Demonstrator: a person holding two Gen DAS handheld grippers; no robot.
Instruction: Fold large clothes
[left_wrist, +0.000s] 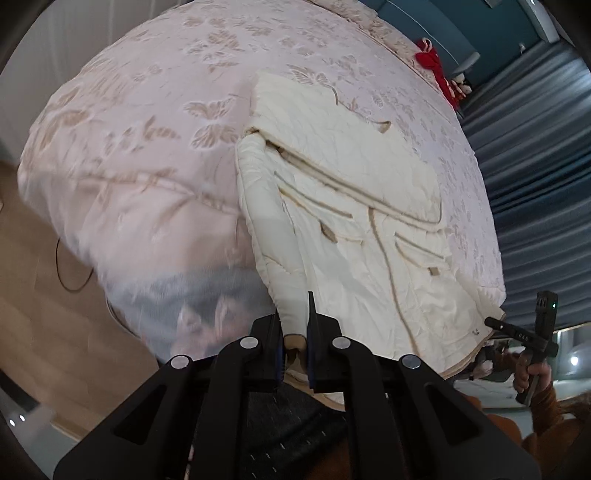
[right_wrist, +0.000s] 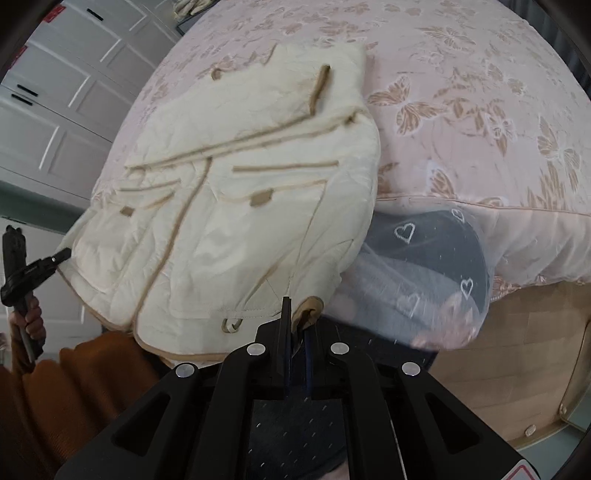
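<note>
A cream quilted jacket (left_wrist: 354, 206) with tan trim lies on the pink bed, its sleeves folded across the body and its hem hanging over the near edge. My left gripper (left_wrist: 294, 332) is shut on one hem corner. My right gripper (right_wrist: 297, 325) is shut on the other hem corner, at a tan tab. The jacket also fills the right wrist view (right_wrist: 236, 206). Each gripper shows at the edge of the other's view: the right gripper (left_wrist: 493, 323) and the left gripper (right_wrist: 64, 254).
A pink bedspread (left_wrist: 155, 122) with butterfly pattern covers the bed. A sheer white net with hearts (right_wrist: 424, 273) hangs over the bed's side. Red clothes (left_wrist: 430, 59) lie at the far end. White wardrobe doors (right_wrist: 55, 110) stand at left; wooden floor (left_wrist: 33, 280) lies below.
</note>
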